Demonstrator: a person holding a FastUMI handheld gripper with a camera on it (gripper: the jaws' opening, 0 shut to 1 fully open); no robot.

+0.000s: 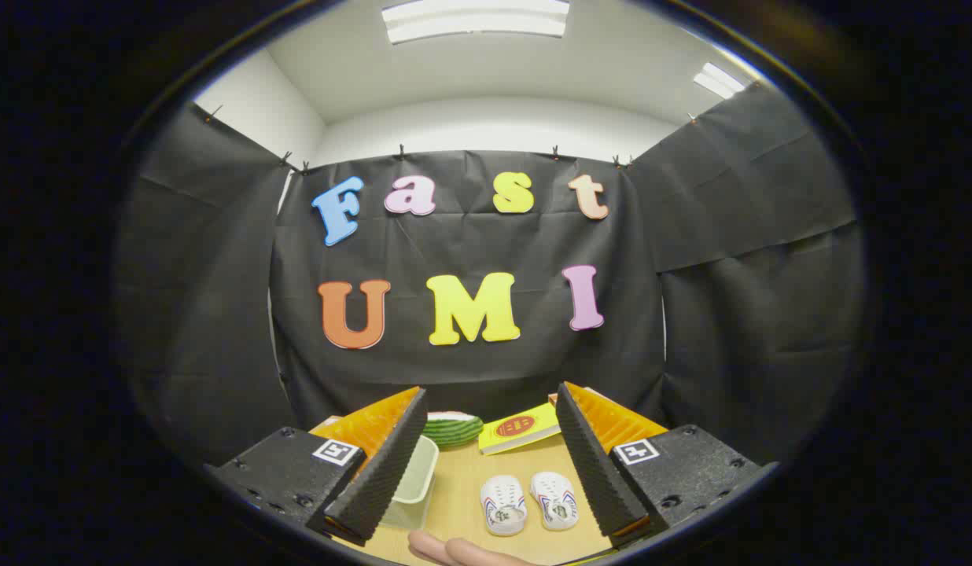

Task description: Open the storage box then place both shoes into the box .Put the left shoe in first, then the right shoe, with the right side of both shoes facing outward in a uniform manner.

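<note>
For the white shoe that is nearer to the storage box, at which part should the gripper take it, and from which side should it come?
Probably the side walls near the heel collar of the left shoe. It stands upright with its foot opening upward, and the right shoe lies close beside it, so come from above. The gripper is open and holds nothing; the storage box is beside one finger.

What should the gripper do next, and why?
Probably move toward the box by one finger and open it, since it comes first. The gripper is open and holds nothing, and both shoes lie on the table between the fingers.
</note>
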